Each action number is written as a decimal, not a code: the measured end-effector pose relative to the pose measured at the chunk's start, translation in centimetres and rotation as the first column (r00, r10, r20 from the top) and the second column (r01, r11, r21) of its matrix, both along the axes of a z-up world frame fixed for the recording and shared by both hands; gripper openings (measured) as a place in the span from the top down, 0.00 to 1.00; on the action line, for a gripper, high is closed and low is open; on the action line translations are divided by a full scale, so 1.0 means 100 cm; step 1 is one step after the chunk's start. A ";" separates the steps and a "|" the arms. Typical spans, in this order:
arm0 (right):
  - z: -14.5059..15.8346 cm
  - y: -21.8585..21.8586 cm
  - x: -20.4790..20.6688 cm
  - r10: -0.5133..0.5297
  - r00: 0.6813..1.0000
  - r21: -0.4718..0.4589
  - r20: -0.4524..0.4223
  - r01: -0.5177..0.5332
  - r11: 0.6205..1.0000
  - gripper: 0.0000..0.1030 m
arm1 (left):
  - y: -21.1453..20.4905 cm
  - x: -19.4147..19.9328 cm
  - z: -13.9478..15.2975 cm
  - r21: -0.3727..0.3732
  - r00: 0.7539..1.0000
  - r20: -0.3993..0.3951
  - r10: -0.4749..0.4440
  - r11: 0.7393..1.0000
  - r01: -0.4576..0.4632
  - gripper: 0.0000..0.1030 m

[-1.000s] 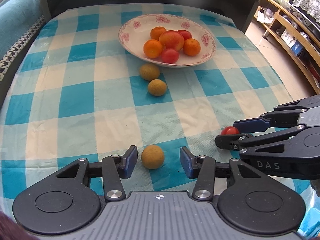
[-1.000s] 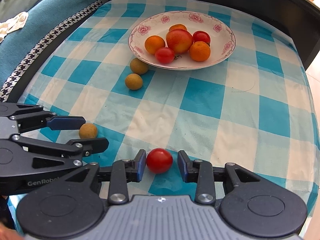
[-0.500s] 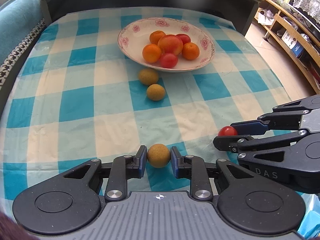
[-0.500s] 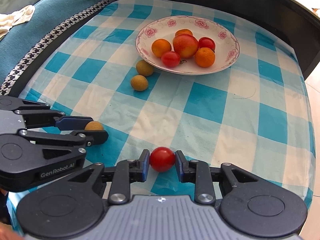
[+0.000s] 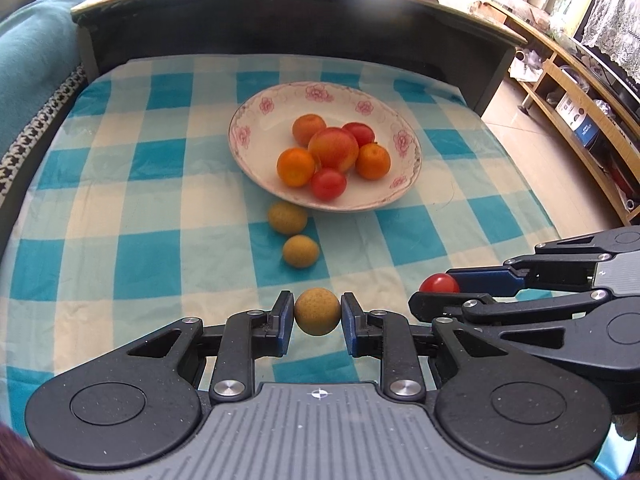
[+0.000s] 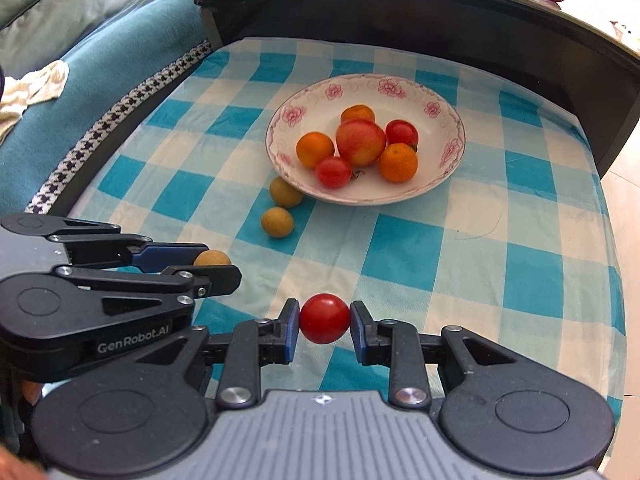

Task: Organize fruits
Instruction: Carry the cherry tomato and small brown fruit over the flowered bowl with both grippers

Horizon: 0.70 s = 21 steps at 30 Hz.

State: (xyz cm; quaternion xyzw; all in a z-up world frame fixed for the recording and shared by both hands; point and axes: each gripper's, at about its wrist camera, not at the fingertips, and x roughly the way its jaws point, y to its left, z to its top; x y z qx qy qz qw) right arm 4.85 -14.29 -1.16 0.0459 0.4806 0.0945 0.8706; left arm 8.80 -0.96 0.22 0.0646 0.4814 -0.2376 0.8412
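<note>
Black claws point(image 5: 317, 316) point(image 6: 325, 320) tilted down, side by side

The left wrist camera sat just behind its own gripper point(image 5: 317, 312), looking forward and steeply down along the fingers across the checked tablecloth point(image 5: 140, 208); the right wrist camera did likewise behind its gripper point(image 6: 325, 319), set further to the right; both faced the flowered bowl point(image 5: 256, 120) at the cloth's far middle, near but not close; each caught the other gripper at its side edge; both shared the bowl, the cloth and the dark table edge point(image 6: 400, 12) beyond.
</note>
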 end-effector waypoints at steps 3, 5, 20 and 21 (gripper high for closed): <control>0.002 -0.001 0.004 -0.005 1.000 0.003 0.006 0.005 1.000 0.71 | -0.004 0.005 0.003 -0.006 1.000 0.008 0.002 1.000 -0.002 0.69; 0.004 -0.003 0.008 -0.013 1.000 0.002 0.012 0.013 1.000 0.71 | -0.006 0.011 0.006 -0.011 1.000 0.011 0.005 1.000 -0.005 0.69; 0.014 -0.027 0.061 -0.081 0.996 0.017 0.042 0.080 0.997 0.71 | -0.030 0.063 0.008 -0.020 0.999 0.030 0.028 0.999 -0.028 0.70; 0.012 -0.027 0.065 -0.083 0.996 0.017 0.040 0.083 0.996 0.71 | -0.031 0.066 0.006 -0.019 0.999 0.026 0.031 0.999 -0.030 0.70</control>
